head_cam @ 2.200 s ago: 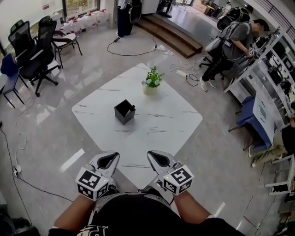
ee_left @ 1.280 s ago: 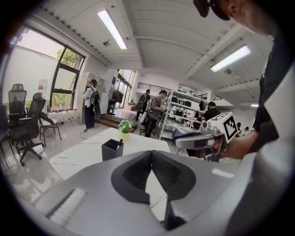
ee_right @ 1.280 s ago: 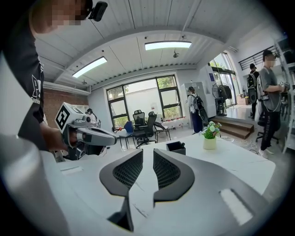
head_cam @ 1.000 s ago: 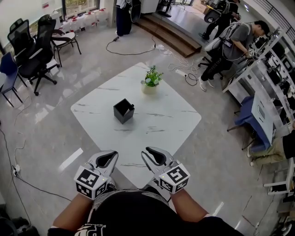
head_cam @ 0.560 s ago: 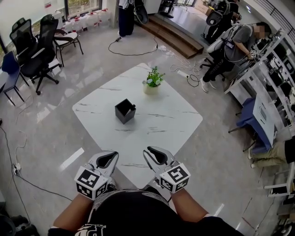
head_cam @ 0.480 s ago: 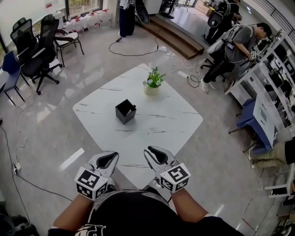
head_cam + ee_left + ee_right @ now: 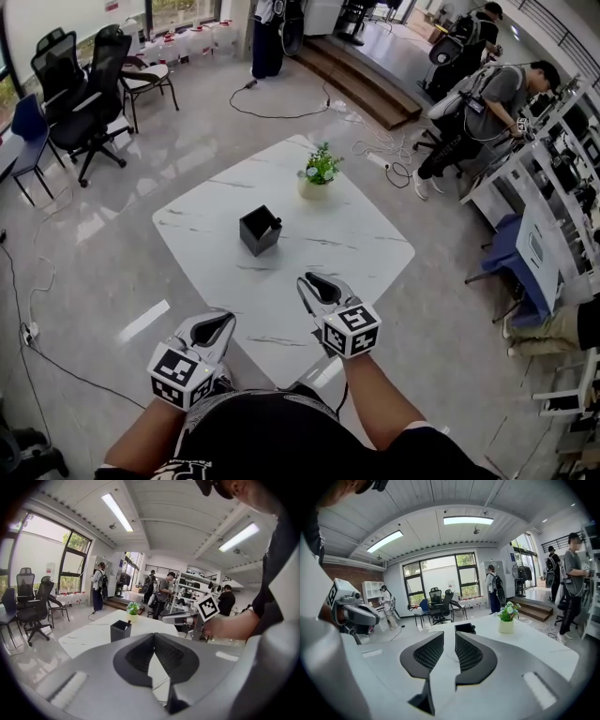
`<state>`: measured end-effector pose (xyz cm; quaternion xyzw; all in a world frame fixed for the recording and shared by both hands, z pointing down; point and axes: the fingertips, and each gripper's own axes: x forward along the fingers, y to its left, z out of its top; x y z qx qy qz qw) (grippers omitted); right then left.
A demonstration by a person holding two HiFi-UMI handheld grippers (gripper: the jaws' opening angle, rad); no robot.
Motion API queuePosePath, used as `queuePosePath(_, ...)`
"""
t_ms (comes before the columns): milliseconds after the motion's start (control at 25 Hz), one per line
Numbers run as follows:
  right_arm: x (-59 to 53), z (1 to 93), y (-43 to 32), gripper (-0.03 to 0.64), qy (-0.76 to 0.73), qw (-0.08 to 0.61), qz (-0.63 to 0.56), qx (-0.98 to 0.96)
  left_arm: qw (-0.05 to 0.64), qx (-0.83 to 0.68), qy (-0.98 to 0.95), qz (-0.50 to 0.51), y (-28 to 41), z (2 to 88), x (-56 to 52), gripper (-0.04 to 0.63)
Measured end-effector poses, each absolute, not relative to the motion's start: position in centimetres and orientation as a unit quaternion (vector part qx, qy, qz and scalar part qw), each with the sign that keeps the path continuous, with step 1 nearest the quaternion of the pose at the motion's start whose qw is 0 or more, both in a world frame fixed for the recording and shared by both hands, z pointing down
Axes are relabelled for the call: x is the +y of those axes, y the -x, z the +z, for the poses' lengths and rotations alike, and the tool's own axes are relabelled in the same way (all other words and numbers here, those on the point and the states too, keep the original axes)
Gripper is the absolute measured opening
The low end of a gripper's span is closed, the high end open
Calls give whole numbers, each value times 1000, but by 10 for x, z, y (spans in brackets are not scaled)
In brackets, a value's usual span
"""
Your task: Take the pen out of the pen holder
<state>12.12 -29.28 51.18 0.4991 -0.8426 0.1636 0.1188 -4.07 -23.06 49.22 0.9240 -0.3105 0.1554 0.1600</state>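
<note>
In the head view, the holder [image 7: 260, 231] stands upright near the middle of the table [image 7: 349, 246]. The pen [image 7: 274, 223] is in it, and only its dark top shows at the rim. A plant [image 7: 321, 172] stands farther back, apart from the holder. The right gripper [image 7: 317, 284] hangs over the near part of the table and points toward the holder, but is well apart from it. The left gripper [image 7: 212, 329] is held closer to the body, just off the table's near-left edge. Neither gripper touches anything.

In the left gripper view, its jaws meet at the tips with nothing between them. The holder shows ahead on the table, and the right gripper is out in front to the right.

In the right gripper view, its jaws stand a narrow slit apart and are empty. The holder sits just above that slit, roughly in line with it but some way off. The pen's top is barely visible at the rim.

The step in hand looks like the approach, since the pen is not yet gripped. The next move probably calls for carrying the right gripper forward to a point over the holder and spreading its jaws a little wider. The jaws would then come down around the pen's exposed top, close on it and draw it straight up. Little of the pen stands clear of the rim, so the grip has to be taken high. The holder may tip or lift with the pen unless the pull is vertical, and the left gripper could steady it.
</note>
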Motion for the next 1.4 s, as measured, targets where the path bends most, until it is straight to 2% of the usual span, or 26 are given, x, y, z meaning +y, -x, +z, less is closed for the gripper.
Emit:
queuePosePath(200, -330, 521, -129, 67, -510, 115, 180, -834, 163, -326, -919, 154, 51, 492, -232, 57)
queuePosePath(640, -390, 568, -130, 67, -509, 155, 197, -824, 184, -370, -896, 159, 83, 507, -233, 57)
queuePosePath(1400, -464, 605, -118, 71, -497, 153, 247, -818, 203, -396, -880, 165, 93, 521, -231, 57)
